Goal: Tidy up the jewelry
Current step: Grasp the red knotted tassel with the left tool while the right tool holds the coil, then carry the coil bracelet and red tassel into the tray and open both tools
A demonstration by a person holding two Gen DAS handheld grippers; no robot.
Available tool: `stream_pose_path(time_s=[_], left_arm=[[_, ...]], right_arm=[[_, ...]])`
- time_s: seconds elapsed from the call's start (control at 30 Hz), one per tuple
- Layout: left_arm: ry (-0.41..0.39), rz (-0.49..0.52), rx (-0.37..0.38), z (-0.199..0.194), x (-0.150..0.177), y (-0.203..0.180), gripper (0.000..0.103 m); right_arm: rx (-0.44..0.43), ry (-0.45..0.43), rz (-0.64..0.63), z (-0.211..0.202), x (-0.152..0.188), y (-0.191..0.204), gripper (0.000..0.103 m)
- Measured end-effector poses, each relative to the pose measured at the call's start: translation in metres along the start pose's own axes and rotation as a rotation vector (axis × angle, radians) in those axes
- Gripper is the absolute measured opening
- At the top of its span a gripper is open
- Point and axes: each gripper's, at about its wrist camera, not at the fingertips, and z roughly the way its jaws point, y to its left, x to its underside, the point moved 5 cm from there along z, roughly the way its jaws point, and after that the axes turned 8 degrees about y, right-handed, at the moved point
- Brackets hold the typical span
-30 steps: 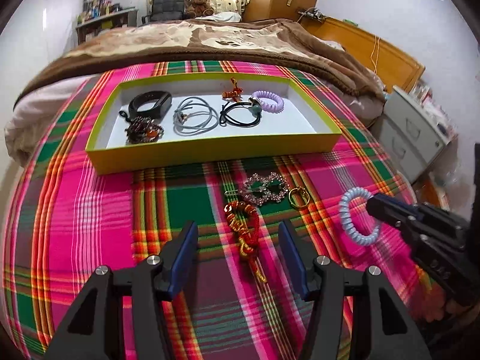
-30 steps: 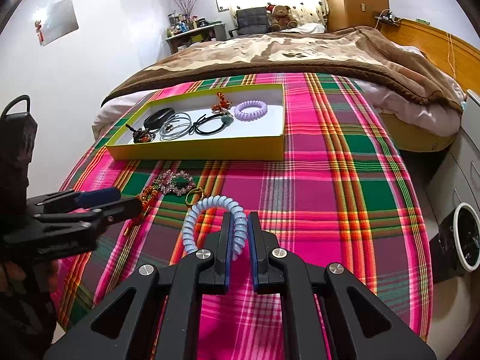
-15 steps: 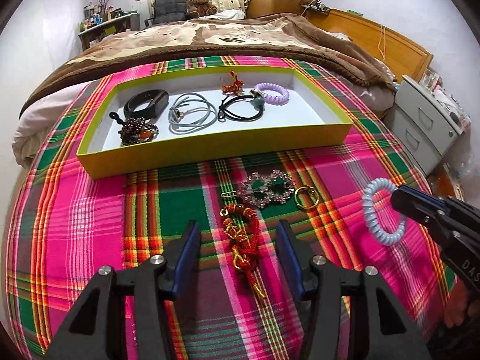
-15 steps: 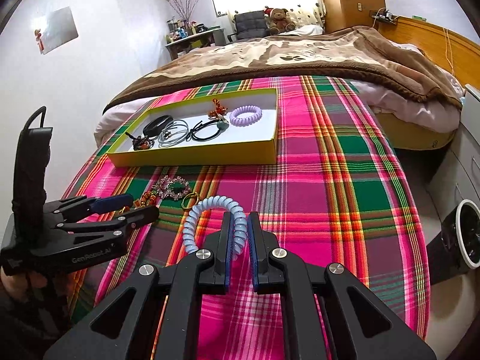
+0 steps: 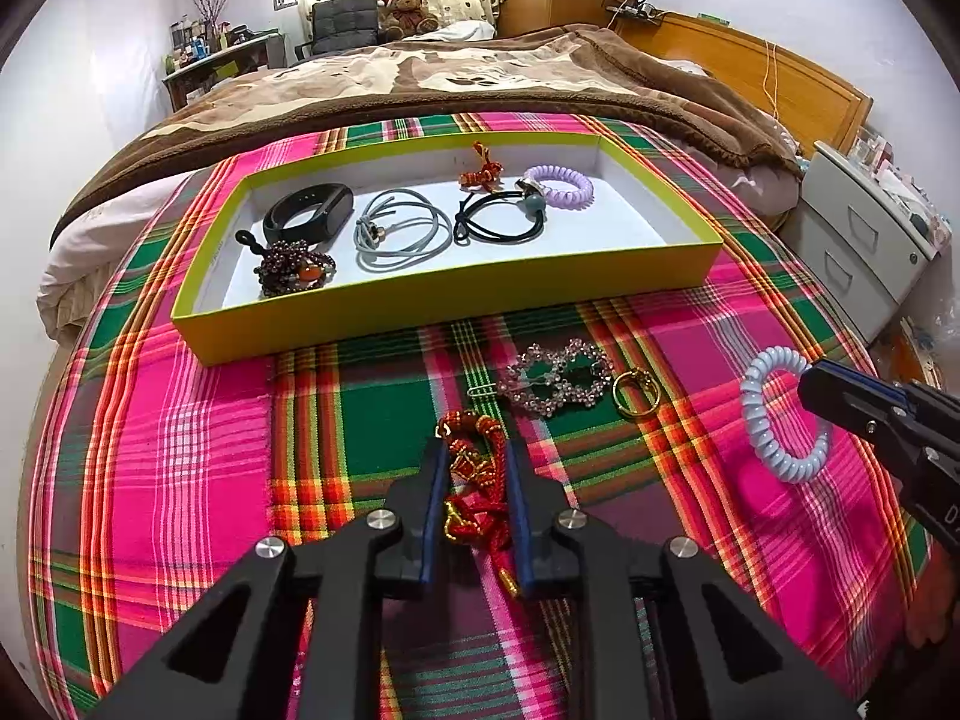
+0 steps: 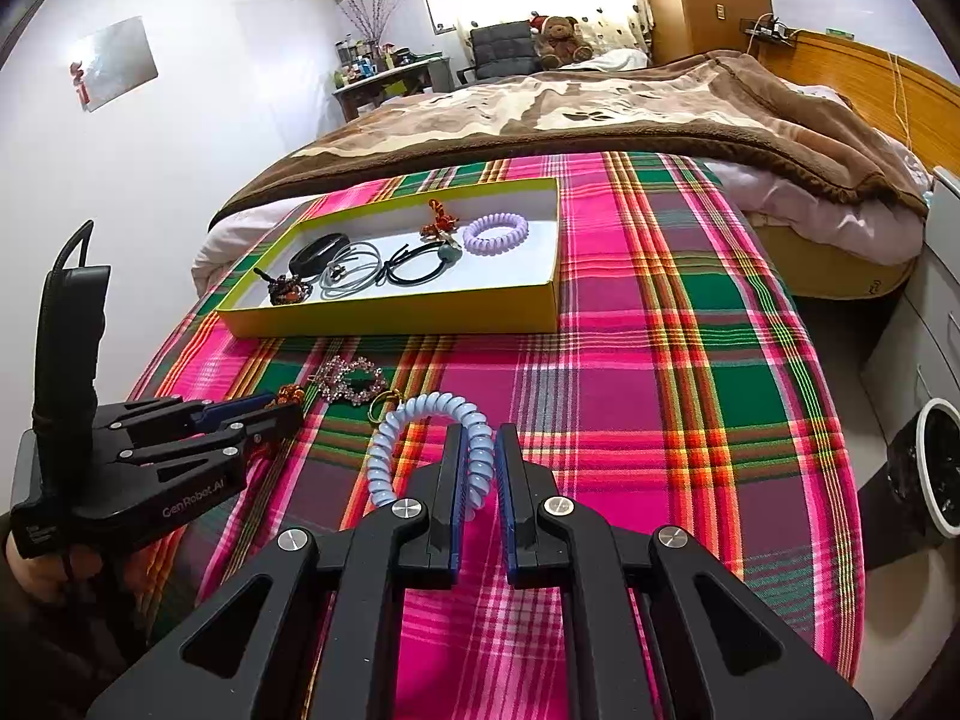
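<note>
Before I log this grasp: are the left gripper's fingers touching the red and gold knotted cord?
Touching. In the left wrist view the left gripper has both blue pads pressed against the red and gold knotted cord, no gap.

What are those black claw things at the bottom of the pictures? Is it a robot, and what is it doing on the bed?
Not a robot: a person holds one black pincher tool in each hand, and each tool carries a camera looking along its two fingers. One picture comes from the left gripper, the other from the right gripper.

The left one is closed around a red and gold knotted cord. The right one pinches a pale blue coil hair tie.

On the plaid blanket also lie a sparkly beaded clip and a gold ring. The yellow box already holds bracelets and hair ties.
</note>
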Motion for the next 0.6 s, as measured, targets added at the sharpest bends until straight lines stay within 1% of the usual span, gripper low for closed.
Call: stream_pose_path(time_s=[0.13, 0.37, 0.6], left_arm=[[-0.008, 0.0, 0.006, -0.003, -0.001, 0.001, 0.017], [-0.066, -0.007, 0.013, -0.023, -0.009, 0.009, 0.017], [-0.097, -0.018, 0.016, -0.036, -0.015, 0.018, 0.017]], right_arm=[[0.006, 0.0, 0.002, 0.0, -0.001, 0.0, 0.01], [0.015, -0.024, 0.003, -0.007, -0.008, 0.002, 0.01], [0.018, -0.035, -0.007, -0.012, -0.014, 0.006, 0.01]])
